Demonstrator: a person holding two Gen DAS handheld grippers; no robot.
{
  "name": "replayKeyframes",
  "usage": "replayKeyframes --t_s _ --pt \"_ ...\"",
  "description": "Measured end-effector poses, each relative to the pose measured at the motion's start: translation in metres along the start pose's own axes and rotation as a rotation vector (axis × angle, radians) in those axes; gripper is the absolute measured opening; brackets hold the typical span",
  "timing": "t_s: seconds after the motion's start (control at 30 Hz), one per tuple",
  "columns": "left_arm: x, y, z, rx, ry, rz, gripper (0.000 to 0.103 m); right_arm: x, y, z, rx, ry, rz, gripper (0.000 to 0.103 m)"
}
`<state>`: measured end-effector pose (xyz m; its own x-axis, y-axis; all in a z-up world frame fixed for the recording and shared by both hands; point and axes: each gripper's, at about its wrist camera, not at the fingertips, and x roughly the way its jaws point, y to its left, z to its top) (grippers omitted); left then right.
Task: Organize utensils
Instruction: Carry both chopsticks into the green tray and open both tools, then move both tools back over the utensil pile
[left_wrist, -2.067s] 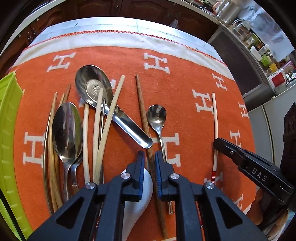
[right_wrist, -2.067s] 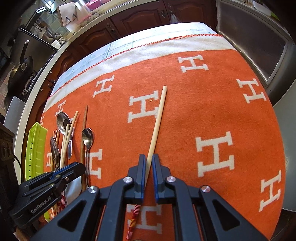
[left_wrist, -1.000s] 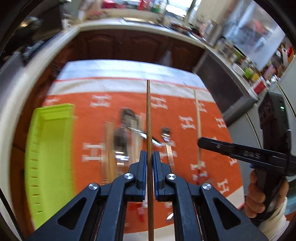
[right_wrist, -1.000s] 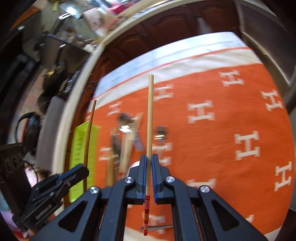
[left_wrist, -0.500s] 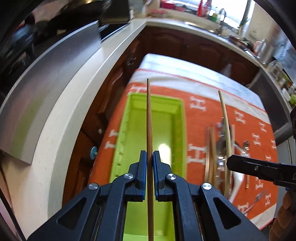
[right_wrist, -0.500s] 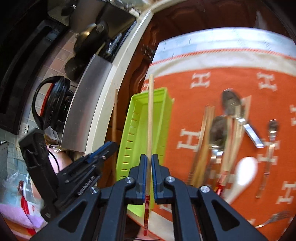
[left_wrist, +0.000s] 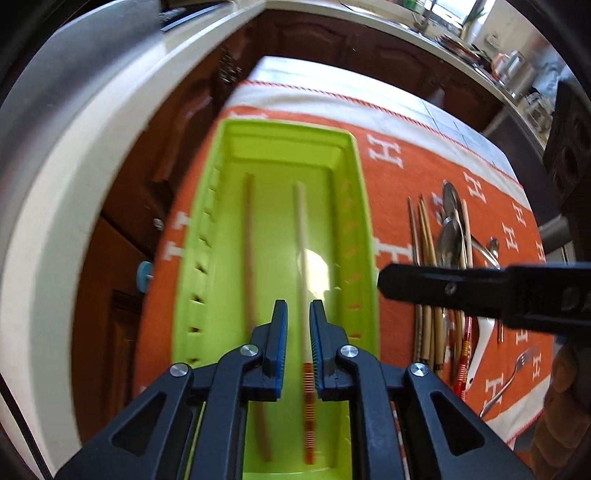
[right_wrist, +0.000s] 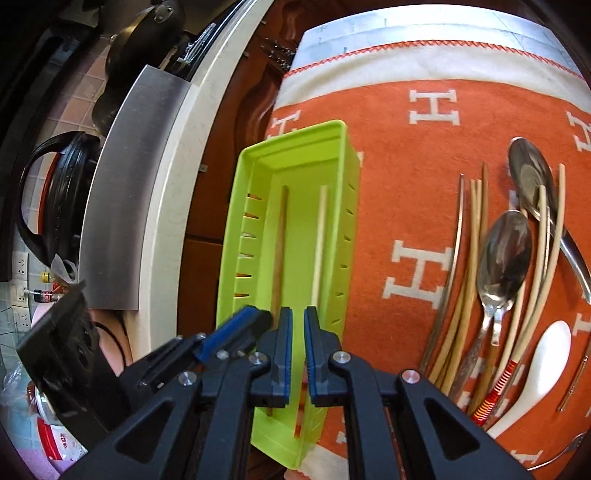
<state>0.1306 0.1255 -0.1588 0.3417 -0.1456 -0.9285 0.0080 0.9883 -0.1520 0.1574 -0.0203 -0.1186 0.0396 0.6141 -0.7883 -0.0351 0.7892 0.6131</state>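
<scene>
We find both chopsticks (left_wrist: 302, 258) now released into the green tray (left_wrist: 360, 206); left claw (left_wrist: 298, 332) and right claw (right_wrist: 298, 332) spread, empty.

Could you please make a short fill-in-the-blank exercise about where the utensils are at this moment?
1. Two chopsticks lie inside the lime-green plastic tray: a dark brown wooden chopstick and a pale chopstick with a ____-striped end.
2. The left tongs and the right tongs both hold ____.
3. The white ceramic soup spoon rests on the ____ blanket with white H letters.

Missing words: red; nothing; orange
</scene>
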Motion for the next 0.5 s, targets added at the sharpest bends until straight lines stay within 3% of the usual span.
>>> replayKeyframes --t_s 0.23,0.4,0.5 --pt "0.008 -0.018 -0.007 0.016 0.027 -0.059 0.018 -0.025 -0.012 -0.003 -0.022 -0.070 -0.067 0.007" --pt "0.000 -0.020 -0.003 0.001 0.008 -0.059 0.022 -0.037 -0.033 -0.009 -0.011 -0.099 -0.109 0.007" --pt "-0.006 -0.015 -0.003 -0.027 0.010 -0.048 0.033 -0.041 -0.048 -0.015 -0.002 -0.108 -0.140 0.007"
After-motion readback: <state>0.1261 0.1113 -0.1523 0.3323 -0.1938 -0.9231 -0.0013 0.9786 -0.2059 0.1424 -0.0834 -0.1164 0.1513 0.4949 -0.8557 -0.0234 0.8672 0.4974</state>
